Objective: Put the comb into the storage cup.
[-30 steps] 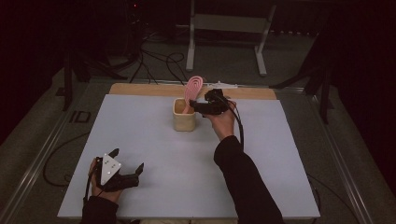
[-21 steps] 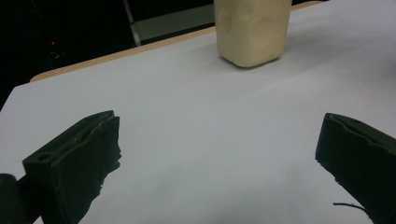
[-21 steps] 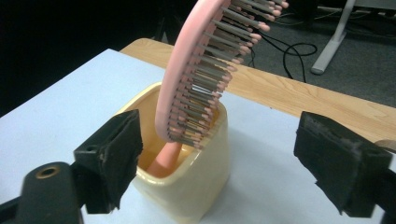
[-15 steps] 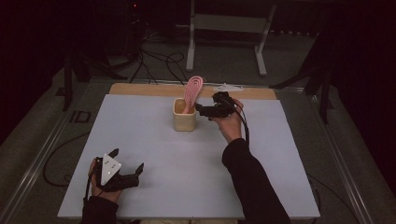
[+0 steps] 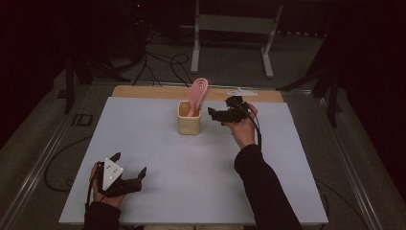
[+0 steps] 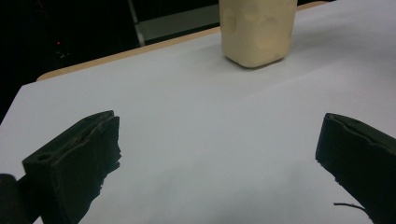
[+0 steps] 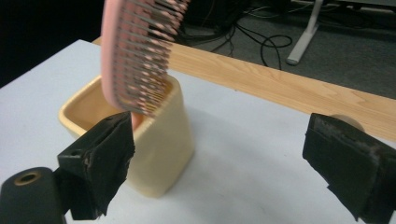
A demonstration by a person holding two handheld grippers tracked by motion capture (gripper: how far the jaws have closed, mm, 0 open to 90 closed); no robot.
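Note:
A pink hairbrush (image 5: 197,93) stands handle-down in a cream square cup (image 5: 189,117) near the back of the white tabletop (image 5: 191,163). My right gripper (image 5: 216,115) hovers just right of the cup. Its jaws have just been opening, stand wide, and nothing is between them. In the right gripper view the hairbrush (image 7: 140,51) leans over the cup (image 7: 159,140), apart from both pads. My left gripper (image 5: 129,168) rests open near the front left of the table. The cup (image 6: 258,30) shows far ahead of its wide jaws.
A wooden strip (image 5: 143,92) runs along the table's back edge, with a pale flat object (image 5: 242,92) lying on it. Behind the table are cables (image 5: 163,62) on the floor and a white metal stand (image 5: 232,28).
My right gripper has opened, let go of the hairbrush and drawn back to the right of the cup. The brush now stands in the cup. The left gripper has stayed still.

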